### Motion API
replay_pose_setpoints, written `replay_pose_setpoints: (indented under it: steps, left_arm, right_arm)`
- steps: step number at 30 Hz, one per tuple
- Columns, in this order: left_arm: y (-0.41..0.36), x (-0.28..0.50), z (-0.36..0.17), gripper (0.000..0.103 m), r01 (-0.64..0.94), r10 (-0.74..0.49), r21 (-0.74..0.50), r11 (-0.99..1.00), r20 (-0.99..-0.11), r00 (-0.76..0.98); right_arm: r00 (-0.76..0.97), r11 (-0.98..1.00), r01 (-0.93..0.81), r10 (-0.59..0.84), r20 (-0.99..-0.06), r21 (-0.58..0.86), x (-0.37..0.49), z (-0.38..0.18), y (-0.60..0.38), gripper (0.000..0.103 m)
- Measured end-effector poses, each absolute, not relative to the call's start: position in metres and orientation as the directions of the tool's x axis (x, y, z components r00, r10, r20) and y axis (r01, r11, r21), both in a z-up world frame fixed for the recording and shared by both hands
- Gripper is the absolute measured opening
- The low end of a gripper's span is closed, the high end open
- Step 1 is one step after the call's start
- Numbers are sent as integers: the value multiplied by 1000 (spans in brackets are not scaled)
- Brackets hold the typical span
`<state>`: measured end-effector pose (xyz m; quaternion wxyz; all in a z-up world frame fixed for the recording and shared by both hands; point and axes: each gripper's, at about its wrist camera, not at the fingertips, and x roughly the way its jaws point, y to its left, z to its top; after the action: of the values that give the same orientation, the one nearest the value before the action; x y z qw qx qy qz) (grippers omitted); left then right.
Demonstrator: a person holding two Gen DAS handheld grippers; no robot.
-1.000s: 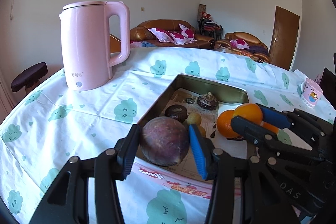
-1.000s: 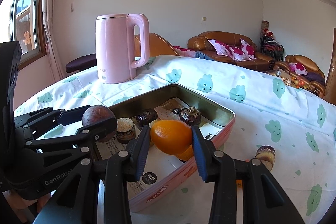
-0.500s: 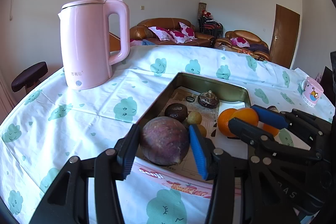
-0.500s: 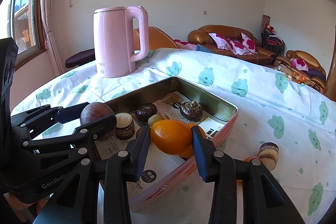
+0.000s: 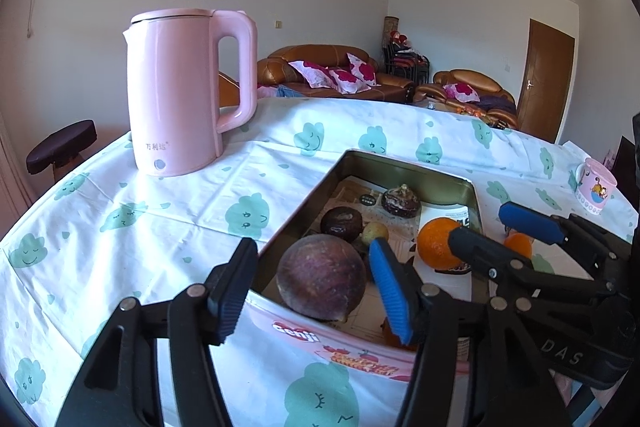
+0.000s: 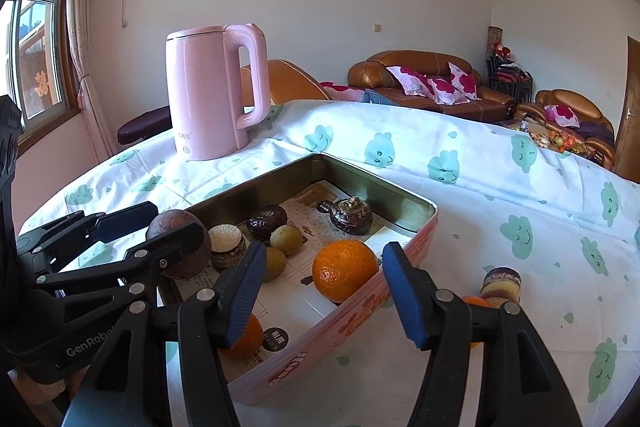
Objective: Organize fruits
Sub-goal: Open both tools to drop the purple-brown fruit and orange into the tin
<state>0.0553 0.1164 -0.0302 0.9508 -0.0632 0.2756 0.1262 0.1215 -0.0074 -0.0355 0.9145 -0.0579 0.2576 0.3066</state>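
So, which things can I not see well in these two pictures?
- Orange in the tin: right wrist view, mostly behind the right gripper's finger.
- Orange on the cloth: right wrist view, behind the other finger; beside it a small round brown thing, kind unclear.
- Kettle label: too small to read.

Both wrist cameras look low and close across the tin [image 5: 404,169]. Each faces the kettle [image 6: 216,95] and sofa [image 5: 332,75].

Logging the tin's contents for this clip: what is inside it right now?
Inside the tin: an orange, a big purple fruit, two small green fruits, several dark brown ones, all on printed paper. Gripper fingers partly cover another orange.
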Motion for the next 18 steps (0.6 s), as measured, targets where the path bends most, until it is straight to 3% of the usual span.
replay_pose_setpoints:
  steps: [3,5,7,8,18]
  left_arm:
    - [116,53,-29,71,-275,207,-53,960,-528,823]
    - [114,51,-28,80,-272,207,-50,961,-524,826]
    - [111,49,-27,96,-261,202,-43,964,-514,834]
    - [108,47,-25,98,-259,206,-37,965,-504,839]
    - [105,45,-24,99,-260,207,-43,965,-491,847]
  right_arm:
    - [692,815,-575,533,-488,74,122,-34,-14,71]
    - [697,816,-571,540,-472,92,121,-32,-19,74]
    - [716,826,-557,529,-455,82,118,-30,-27,74]
    - [733,837,-544,511,-449,65,117,-29,-31,74]
    - [802,924,-379,358,-479,56,126,-26,-111,75]
